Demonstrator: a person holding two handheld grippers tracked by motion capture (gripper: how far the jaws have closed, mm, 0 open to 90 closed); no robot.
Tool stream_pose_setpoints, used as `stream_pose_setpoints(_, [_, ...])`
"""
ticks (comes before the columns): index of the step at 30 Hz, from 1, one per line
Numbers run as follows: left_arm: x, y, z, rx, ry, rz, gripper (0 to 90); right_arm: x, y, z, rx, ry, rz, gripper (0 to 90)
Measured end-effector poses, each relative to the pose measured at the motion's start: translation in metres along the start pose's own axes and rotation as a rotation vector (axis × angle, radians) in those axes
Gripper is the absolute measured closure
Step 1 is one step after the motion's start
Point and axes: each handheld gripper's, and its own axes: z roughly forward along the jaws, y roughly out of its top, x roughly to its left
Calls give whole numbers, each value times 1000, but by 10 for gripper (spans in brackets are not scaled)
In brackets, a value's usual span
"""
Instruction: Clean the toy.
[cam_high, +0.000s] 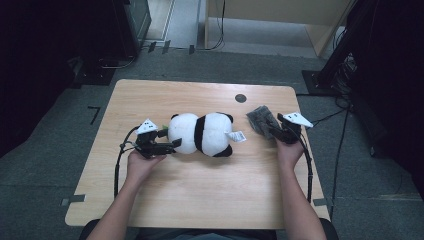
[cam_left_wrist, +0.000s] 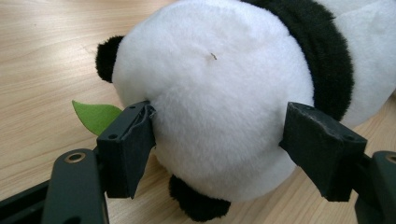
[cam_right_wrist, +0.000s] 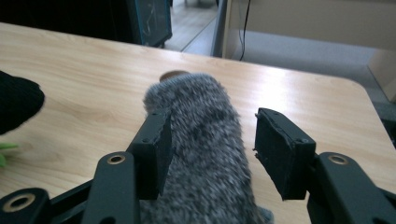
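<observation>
A black-and-white plush panda (cam_high: 202, 132) lies on its side in the middle of the wooden table (cam_high: 200, 195). My left gripper (cam_high: 170, 141) sits at its white head; in the left gripper view both pads press into the panda (cam_left_wrist: 210, 84), so the left gripper (cam_left_wrist: 219, 116) is shut on it. A green felt leaf (cam_left_wrist: 93, 114) pokes out beside the left pad. To the right lies a grey fuzzy cloth piece (cam_high: 259, 120). My right gripper (cam_high: 274, 131) straddles the grey piece (cam_right_wrist: 196, 112). The right gripper (cam_right_wrist: 212, 126) is open, with a gap at its right pad (cam_right_wrist: 280, 154).
A dark round hole (cam_high: 240, 98) sits in the tabletop near the far edge, just beyond the grey piece. A white tag (cam_high: 238, 136) sticks out from the panda's right end. Dark stands and cables surround the table on the floor.
</observation>
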Motion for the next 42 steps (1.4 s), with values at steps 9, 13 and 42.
stream_pose_setpoints(9, [0,-2,1,-4,4,8,247,1,-17,13,74,59,39,610])
stream_pose_setpoints(13, [0,-2,1,-7,1,9,247,-1,-22,16,83,75,64,644])
stream_pose_setpoints(42, [-4,4,-1,19,33,11,260,32,28,-3,163,97,-59,786])
